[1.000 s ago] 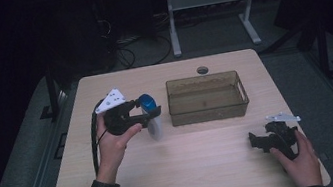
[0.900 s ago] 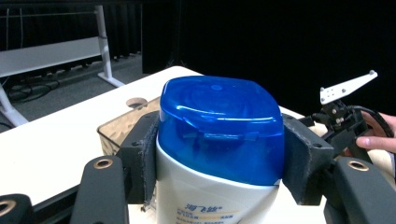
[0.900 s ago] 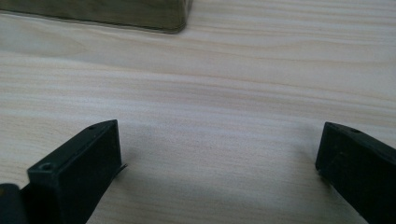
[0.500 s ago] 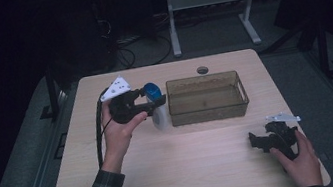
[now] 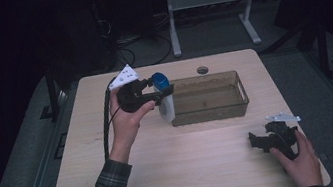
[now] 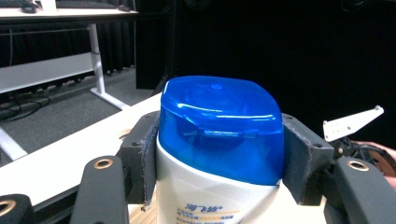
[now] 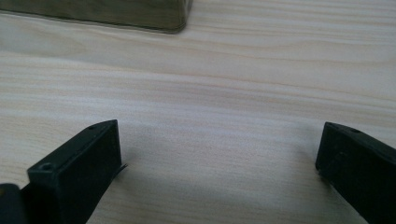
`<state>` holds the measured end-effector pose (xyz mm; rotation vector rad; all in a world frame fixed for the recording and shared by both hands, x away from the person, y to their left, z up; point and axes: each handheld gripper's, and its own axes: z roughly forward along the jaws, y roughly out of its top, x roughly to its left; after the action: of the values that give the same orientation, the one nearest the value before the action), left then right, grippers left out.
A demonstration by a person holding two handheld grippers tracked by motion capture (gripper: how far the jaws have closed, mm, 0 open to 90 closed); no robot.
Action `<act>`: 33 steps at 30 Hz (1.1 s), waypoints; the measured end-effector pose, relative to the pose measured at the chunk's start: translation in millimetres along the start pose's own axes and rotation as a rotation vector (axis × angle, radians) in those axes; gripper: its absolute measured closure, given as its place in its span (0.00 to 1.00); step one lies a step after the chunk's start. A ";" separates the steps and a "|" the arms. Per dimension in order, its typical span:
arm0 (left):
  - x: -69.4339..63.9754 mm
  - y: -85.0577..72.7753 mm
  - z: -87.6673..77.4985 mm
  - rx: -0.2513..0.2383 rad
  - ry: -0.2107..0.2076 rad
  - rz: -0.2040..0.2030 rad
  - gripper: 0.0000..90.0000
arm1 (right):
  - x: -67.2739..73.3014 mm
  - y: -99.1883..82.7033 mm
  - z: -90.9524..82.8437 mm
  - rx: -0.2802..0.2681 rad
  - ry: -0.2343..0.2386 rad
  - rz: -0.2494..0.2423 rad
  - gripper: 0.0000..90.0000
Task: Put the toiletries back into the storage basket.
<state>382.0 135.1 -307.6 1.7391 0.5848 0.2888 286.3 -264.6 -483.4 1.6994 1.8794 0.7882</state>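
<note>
Bottle (image 6: pixel 219 154), white with a blue cap, sits clamped in the left gripper (image 5: pixel 154 94) fingers; right gripper (image 7: pixel 219 172) fingers spread wide, empty.

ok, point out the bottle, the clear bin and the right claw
bottle (image 6: pixel 219 135): left gripper view, on its blue cap.
clear bin (image 5: pixel 211 114): high view, on its near wall.
right claw (image 5: pixel 258 141): high view, midway between its fingertips, low over the table.
</note>
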 end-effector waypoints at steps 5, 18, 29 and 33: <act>1.2 2.4 7.6 0.002 -0.005 0.003 0.42 | 0.0 0.0 0.0 0.000 0.000 0.000 0.00; 11.0 1.8 35.3 -0.001 -0.005 0.008 0.42 | 0.0 0.0 0.0 0.000 0.000 0.000 0.00; 17.3 -2.3 50.8 -0.004 0.002 0.013 0.42 | 0.0 0.0 0.1 0.000 0.000 0.000 0.00; 20.5 -4.6 55.8 0.001 0.003 0.005 0.42 | 0.0 0.0 0.0 0.000 0.000 0.000 0.00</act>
<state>425.5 100.1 -328.4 1.7417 0.5828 0.2948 286.3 -264.6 -483.4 1.6992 1.8793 0.7877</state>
